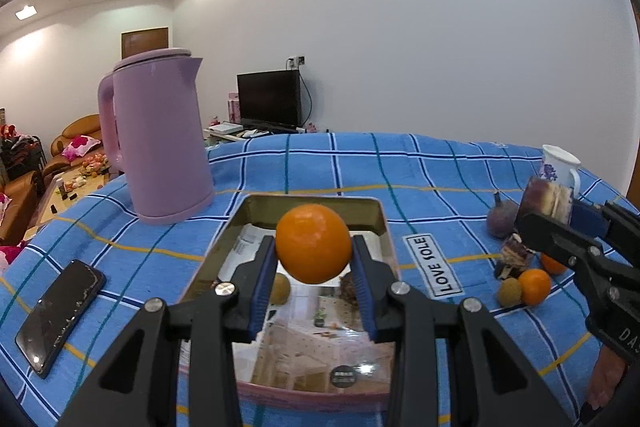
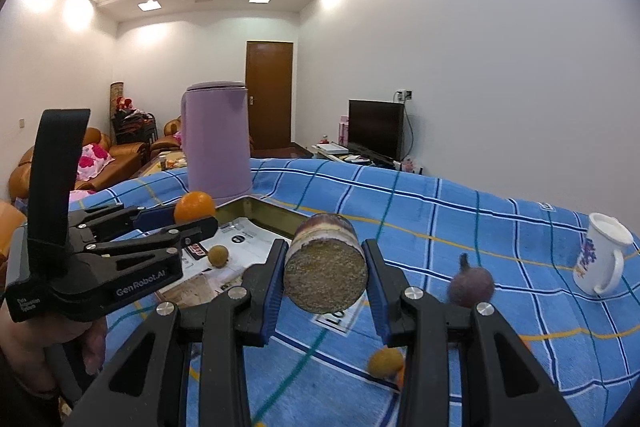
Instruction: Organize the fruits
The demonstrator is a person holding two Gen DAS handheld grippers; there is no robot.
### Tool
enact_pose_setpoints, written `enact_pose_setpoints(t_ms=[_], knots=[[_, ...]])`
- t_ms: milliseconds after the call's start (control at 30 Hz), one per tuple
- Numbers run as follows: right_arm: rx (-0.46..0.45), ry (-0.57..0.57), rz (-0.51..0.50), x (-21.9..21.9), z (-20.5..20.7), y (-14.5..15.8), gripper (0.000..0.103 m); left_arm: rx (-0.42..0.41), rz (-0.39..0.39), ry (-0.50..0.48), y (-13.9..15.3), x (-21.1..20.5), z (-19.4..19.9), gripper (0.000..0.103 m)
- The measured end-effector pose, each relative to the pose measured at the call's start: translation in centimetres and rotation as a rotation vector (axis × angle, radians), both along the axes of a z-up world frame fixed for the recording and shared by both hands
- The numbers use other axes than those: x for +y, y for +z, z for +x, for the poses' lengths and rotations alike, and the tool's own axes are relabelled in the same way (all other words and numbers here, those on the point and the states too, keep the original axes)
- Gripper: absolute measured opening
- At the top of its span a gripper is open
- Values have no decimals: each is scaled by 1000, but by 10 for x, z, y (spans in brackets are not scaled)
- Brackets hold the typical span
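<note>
My left gripper (image 1: pixel 314 247) is shut on a large orange (image 1: pixel 314 239), held above the far half of an open metal tin tray (image 1: pixel 308 199). A small tan round fruit (image 1: pixel 280 289) lies inside the tray. From the right wrist view, the left gripper (image 2: pixel 188 221) holds the orange (image 2: pixel 194 207) over the tray's (image 2: pixel 264 211) left corner. My right gripper (image 2: pixel 325 267) is shut on a short purple-skinned cane piece (image 2: pixel 326 273), above the cloth just right of the tray. On the cloth lie a purple fruit (image 2: pixel 470 285), a small orange (image 1: pixel 534 286) and a tan fruit (image 1: pixel 510 291).
A tall lilac kettle (image 1: pixel 160 139) stands behind the tray on the left. A phone (image 1: pixel 60 315) lies at the near left of the blue checked cloth. A white flowered mug (image 2: pixel 600 259) stands at the far right. Another dark cane piece (image 1: pixel 514 257) lies among the loose fruits.
</note>
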State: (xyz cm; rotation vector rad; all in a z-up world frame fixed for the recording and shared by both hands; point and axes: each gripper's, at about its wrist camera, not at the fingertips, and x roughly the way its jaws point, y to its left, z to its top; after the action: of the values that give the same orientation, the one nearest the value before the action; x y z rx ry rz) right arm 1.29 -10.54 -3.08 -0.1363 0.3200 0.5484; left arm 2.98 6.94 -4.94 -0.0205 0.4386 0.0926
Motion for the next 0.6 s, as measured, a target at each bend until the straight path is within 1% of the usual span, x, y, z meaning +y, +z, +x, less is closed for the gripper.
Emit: enact_pose_setpoints(t_ms=[333,600], knots=[[-6,61,-26,36,6,3,39,36,10,44,-4,25,9,38],[1,95,-44,60,9,0,39,71,24,60,-7,37,17,38]])
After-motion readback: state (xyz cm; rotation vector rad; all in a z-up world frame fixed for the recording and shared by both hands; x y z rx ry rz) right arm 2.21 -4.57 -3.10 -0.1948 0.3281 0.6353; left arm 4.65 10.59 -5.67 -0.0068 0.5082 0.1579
